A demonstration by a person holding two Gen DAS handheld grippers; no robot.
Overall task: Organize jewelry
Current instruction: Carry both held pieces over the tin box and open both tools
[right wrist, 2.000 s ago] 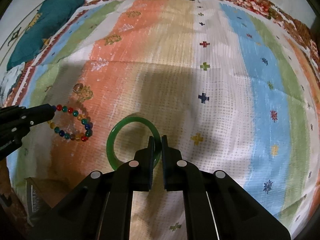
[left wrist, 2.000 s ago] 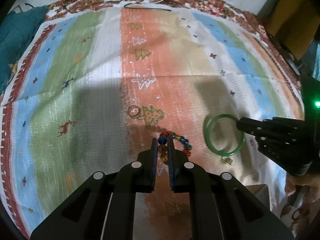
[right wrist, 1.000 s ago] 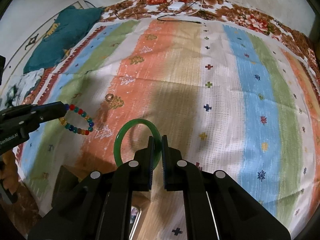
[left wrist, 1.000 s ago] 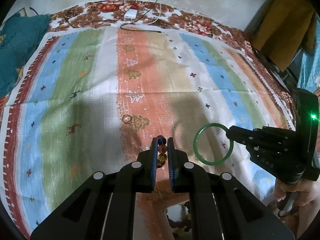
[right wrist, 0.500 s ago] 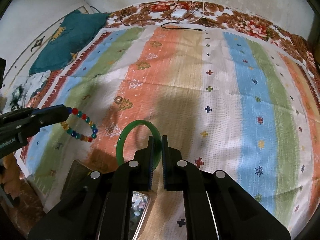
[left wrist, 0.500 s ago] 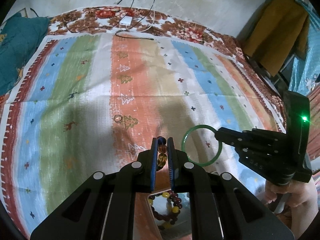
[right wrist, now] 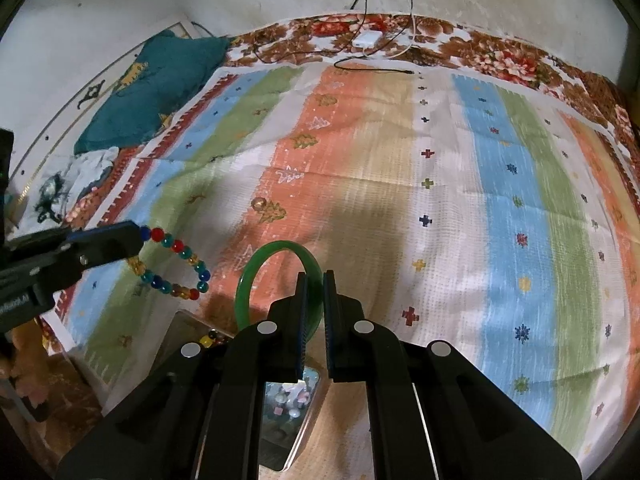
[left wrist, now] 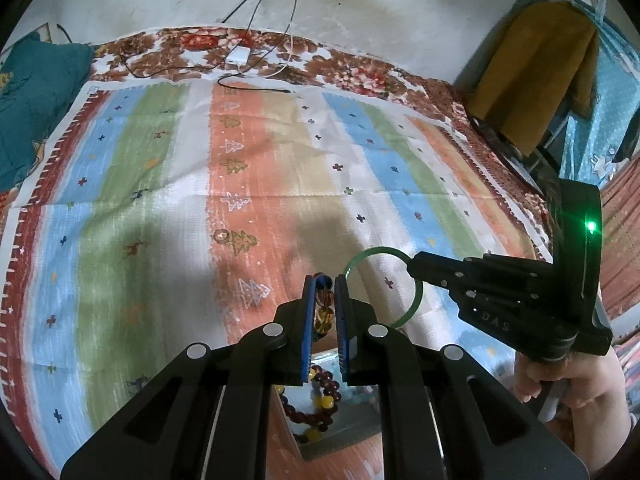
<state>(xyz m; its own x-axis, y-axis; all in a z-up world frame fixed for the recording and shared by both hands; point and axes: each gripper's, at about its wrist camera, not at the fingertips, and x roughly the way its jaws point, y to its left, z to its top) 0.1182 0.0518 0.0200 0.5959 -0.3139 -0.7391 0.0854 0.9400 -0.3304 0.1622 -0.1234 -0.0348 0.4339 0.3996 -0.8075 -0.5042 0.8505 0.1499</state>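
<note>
2 pieces of jewelry were held in the air above the striped cloth (right wrist: 500,208) on the bed. The left gripper (left wrist: 324,292) was pinching a bead bracelet (right wrist: 176,268), its blue-padded fingers (left wrist: 307,320) closed on a few beads. From the left wrist, only a dark blue bead, a brown one and an amber one showed between them. From the right wrist, the rest of the loop hung free beyond the gripper tip: round, glossy beads in red, teal, blue and amber, strung in a loose oval.

The right gripper (right wrist: 314,300) was clamped on a green bangle (right wrist: 280,272), a smooth, solid, translucent ring of even thickness. Its rim passed between the fingers (right wrist: 330,320), and the ring stood nearly on edge, arching up to the left of the gripper. In the left wrist view, the bangle (left wrist: 380,276) appeared thin and bright green, held at the tip of the right gripper (left wrist: 414,268), just right of the left one.

Below both grippers sat a shallow box (left wrist: 360,432) with a glossy inner surface. It held a dark red bead bracelet (left wrist: 316,404) with a few yellow beads, and small pale pieces that were too blurred to name. 1 small ring (left wrist: 220,236) lay on the orange stripe of the cloth, beside a tree motif, well apart from both grippers. Cables (right wrist: 384,48) and a white adapter lay at the far edge of the bed, and a teal pillow (right wrist: 152,84) sat at its left corner.
</note>
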